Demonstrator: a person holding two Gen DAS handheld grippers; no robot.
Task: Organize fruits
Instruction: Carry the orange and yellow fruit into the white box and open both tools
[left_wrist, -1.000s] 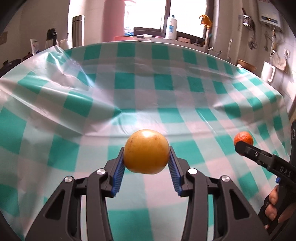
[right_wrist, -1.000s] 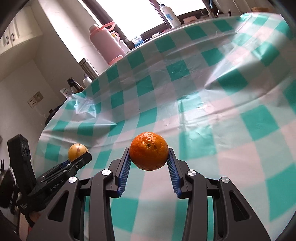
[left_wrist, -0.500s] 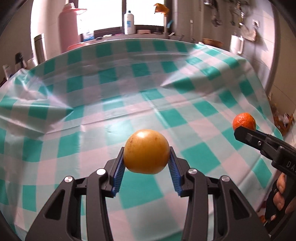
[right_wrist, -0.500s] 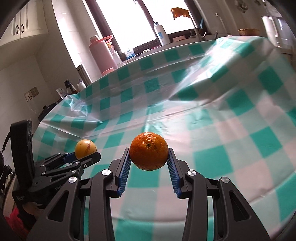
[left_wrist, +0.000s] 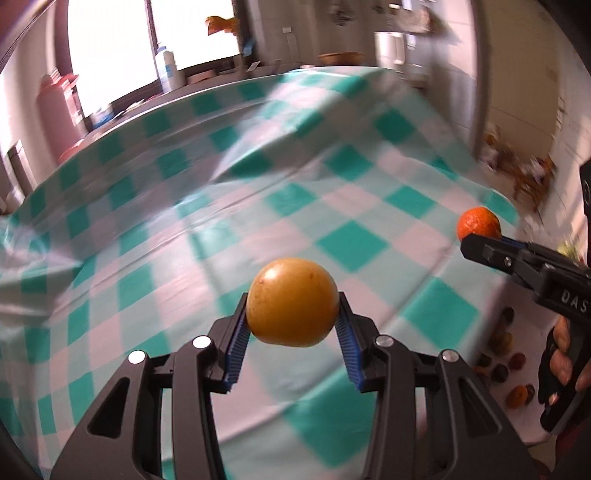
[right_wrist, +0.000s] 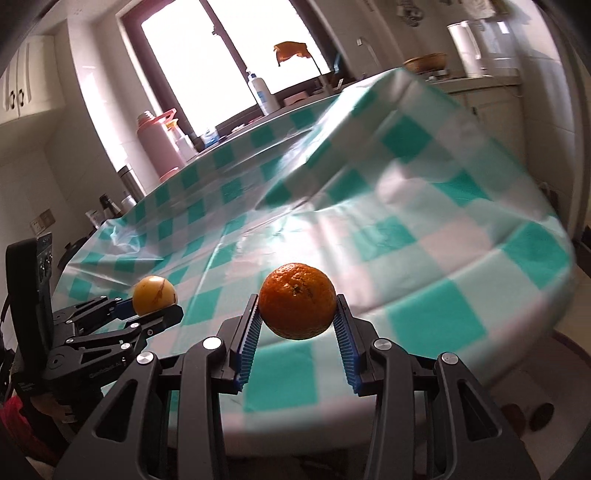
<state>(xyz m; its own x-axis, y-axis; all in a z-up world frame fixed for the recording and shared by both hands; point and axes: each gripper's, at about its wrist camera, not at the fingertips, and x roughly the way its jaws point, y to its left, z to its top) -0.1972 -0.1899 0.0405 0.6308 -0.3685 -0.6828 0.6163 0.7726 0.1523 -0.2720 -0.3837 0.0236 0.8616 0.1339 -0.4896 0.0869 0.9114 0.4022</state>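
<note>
A round yellow fruit (left_wrist: 292, 302) is held in the air over the green-and-white checked tablecloth (left_wrist: 221, 229), with my left gripper (left_wrist: 291, 325) shut on it between blue pads. My right gripper (right_wrist: 297, 325) is shut on an orange (right_wrist: 297, 300) above the table's near edge. In the left wrist view the right gripper (left_wrist: 480, 240) shows at the far right with the orange (left_wrist: 478, 222) at its tip. From the right wrist camera, the left gripper (right_wrist: 151, 312) appears at the lower left, carrying the yellow fruit (right_wrist: 153, 290).
The tablecloth (right_wrist: 369, 229) is wrinkled and raised in a fold at the back. A pink flask (right_wrist: 159, 144), a white bottle (right_wrist: 263, 94) and other kitchen items stand behind it by the window. Several small dark round things (left_wrist: 506, 354) lie on the floor past the table's right edge.
Both grippers, each keeping its fruit, have swept sideways toward the table's right side; the table edge and the floor beyond it have come into view. The left gripper has rolled.
</note>
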